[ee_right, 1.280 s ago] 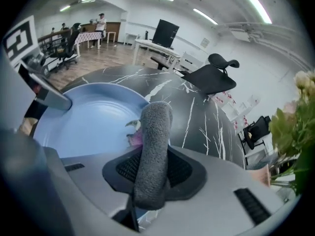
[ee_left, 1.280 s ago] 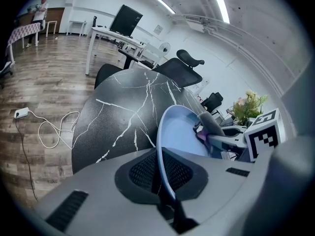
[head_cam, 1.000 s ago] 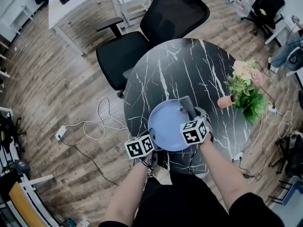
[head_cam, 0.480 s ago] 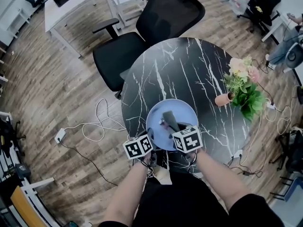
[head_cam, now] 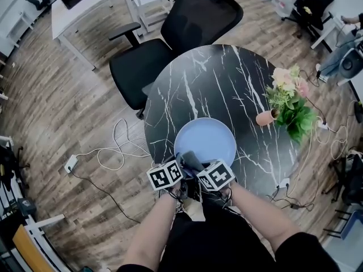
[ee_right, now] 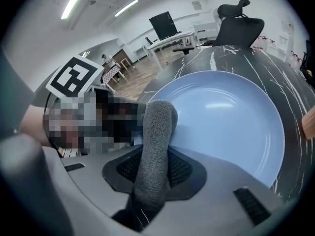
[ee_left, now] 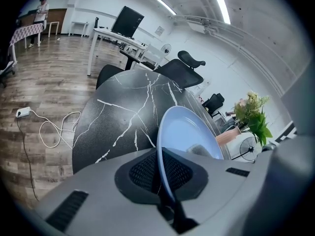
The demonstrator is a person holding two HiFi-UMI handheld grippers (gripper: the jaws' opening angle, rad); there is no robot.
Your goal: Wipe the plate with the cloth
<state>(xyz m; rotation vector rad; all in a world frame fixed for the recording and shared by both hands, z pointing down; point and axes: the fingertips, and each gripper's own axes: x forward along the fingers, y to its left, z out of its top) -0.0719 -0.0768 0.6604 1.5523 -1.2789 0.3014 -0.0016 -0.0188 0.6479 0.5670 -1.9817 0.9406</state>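
Note:
A light blue plate [head_cam: 205,142] lies near the front edge of the round black marble table [head_cam: 204,78]. My left gripper [head_cam: 177,163] is shut on the plate's near-left rim; in the left gripper view the rim [ee_left: 162,151] runs between the jaws. My right gripper [head_cam: 197,166] is shut on a rolled grey cloth [head_cam: 190,159]. In the right gripper view the cloth [ee_right: 155,141] sticks out over the plate [ee_right: 231,117] at its near-left part, close beside the left gripper's marker cube [ee_right: 75,76].
A small pot of pink flowers and green leaves [head_cam: 289,103] stands at the table's right edge. A black office chair [head_cam: 170,33] sits behind the table, and a white desk [head_cam: 85,4] beyond it. A power cable [head_cam: 113,149] lies on the wooden floor at the left.
My right gripper has swept the cloth from the plate's far right side across to its near-left rim, close to the left gripper. The left gripper and plate have stayed put.

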